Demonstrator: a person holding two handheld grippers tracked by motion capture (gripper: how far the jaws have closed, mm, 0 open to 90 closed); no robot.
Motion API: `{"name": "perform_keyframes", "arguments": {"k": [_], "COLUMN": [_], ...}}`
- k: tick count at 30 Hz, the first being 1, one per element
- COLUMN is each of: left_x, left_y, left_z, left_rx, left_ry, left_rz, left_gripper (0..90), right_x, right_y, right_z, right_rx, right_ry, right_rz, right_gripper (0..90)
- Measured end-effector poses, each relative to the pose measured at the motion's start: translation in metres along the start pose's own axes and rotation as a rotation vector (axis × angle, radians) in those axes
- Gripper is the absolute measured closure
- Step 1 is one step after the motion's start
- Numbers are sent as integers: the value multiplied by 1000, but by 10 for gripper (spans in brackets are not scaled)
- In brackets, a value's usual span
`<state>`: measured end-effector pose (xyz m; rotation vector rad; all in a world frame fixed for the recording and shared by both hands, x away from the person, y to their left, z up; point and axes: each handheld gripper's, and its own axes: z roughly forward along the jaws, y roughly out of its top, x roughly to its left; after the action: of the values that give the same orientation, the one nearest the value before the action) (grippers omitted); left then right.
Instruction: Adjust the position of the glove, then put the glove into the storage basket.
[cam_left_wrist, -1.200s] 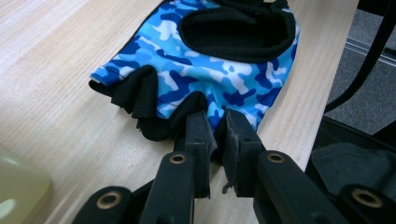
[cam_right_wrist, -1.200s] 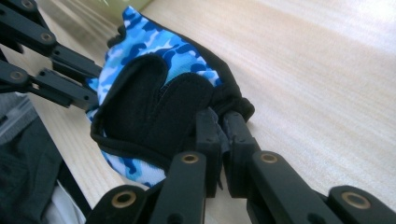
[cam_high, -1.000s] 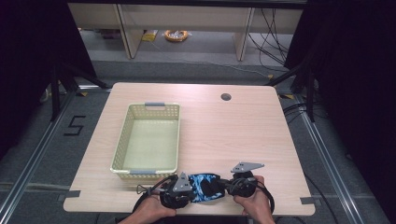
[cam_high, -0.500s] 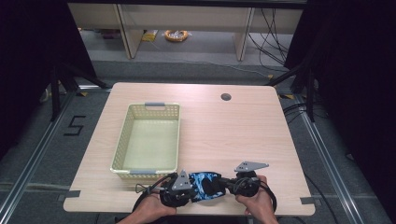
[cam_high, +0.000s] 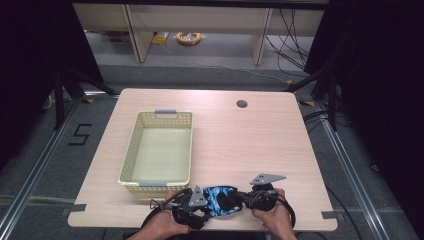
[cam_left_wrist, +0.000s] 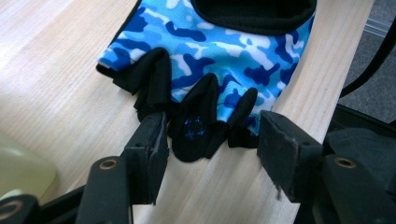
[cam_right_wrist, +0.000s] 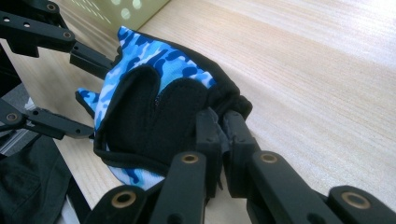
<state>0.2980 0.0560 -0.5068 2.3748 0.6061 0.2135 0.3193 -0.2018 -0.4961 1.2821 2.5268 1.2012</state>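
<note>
light wood table (cam_high: 260, 145) seen from above, round cable hole (cam_high: 242, 104) near far edge. pale yellow perforated basket (cam_high: 131, 150) on left half, long side running front to back, grey handles at both ends. at near edge, blue camo glove (cam_high: 216, 199) with black patches lies between left gripper (cam_high: 200, 206) and right gripper (cam_high: 246, 199). a hand (cam_high: 162, 227) holds the left one, another hand (cam_high: 272, 217) the right. grey three-cornered plates top both grippers. jaw gaps too small to read. orange cable coil (cam_high: 188, 37) on floor beyond.
</note>
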Motion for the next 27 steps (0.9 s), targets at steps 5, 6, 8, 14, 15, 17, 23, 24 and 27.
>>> {"name": "perform_keyframes", "arguments": {"k": [5,6,8,14,15,17,23,24,27], "left_x": [-2,-3,-2,-1,-1,0,-2,-4,-6], "left_y": [3,3,3,1,1,2,5,7,9], "left_z": [2,3,3,3,3,3,-6,-9,-13], "left_rx": [-17,-26,-33,-43,-52,-50,-79,-100,-118], "left_ry": [-37,-35,-26,-34,-44,-33,-29,-29,-13], "left_rz": [28,17,34,19,8,26,46,26,30], "left_gripper": [659,709,765,828,829,830,832,832,831], "right_x": [-1,-2,-2,-3,-3,-3,-2,-1,-1], "right_y": [-1,-2,-2,-3,-3,-3,0,1,2], "right_z": [0,0,0,-1,-3,-3,-9,-12,-16], "right_rx": [6,0,-5,-5,1,-1,-30,-47,-66], "right_ry": [-3,13,15,15,0,0,9,9,27], "right_rz": [-8,-4,0,2,3,3,4,-4,8], "right_gripper": [868,868,868,868,868,868,869,869,868]}}
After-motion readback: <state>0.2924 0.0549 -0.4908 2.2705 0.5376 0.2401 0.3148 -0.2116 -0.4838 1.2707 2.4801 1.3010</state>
